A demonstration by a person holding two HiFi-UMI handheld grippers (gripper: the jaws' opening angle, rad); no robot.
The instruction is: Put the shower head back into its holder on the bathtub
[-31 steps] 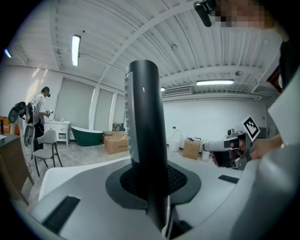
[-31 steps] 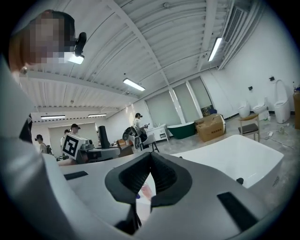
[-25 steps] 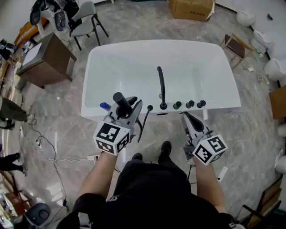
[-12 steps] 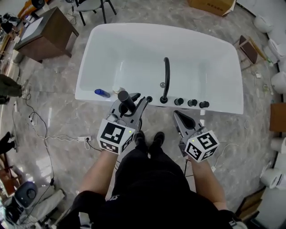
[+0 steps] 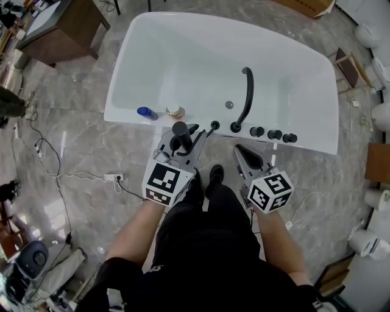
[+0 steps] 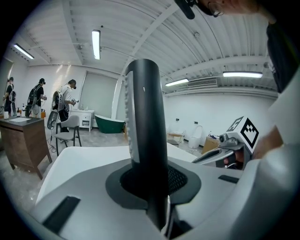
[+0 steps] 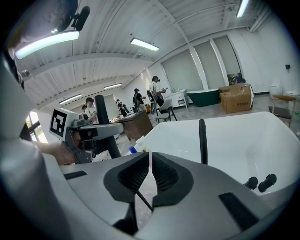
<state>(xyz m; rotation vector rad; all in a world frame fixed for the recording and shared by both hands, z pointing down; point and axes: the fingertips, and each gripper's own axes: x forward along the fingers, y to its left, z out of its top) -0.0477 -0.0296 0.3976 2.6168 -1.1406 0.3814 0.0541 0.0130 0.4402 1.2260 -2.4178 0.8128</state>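
My left gripper (image 5: 186,137) is shut on the black shower head (image 5: 180,135), which stands upright between its jaws just short of the white bathtub's near rim (image 5: 183,125). In the left gripper view the shower head (image 6: 146,131) fills the centre, clamped in the left gripper (image 6: 150,183). A small black holder (image 5: 214,125) sits on the rim just right of it. My right gripper (image 5: 244,151) hovers beside the rim below the black tap spout (image 5: 245,97). Its jaws have just been opening; the right gripper (image 7: 150,157) shows a narrow gap with nothing in it.
Black knobs (image 5: 274,134) line the rim right of the spout. A blue bottle (image 5: 146,113) and a small jar (image 5: 175,111) stand on the rim at left. Cables and a power strip (image 5: 113,177) lie on the floor. A wooden cabinet (image 5: 67,18) stands far left. People (image 6: 65,101) stand behind.
Both grippers have sunk and come closer to the tub's near rim. The shower head stays in the left gripper. The right gripper's jaws have parted slightly.
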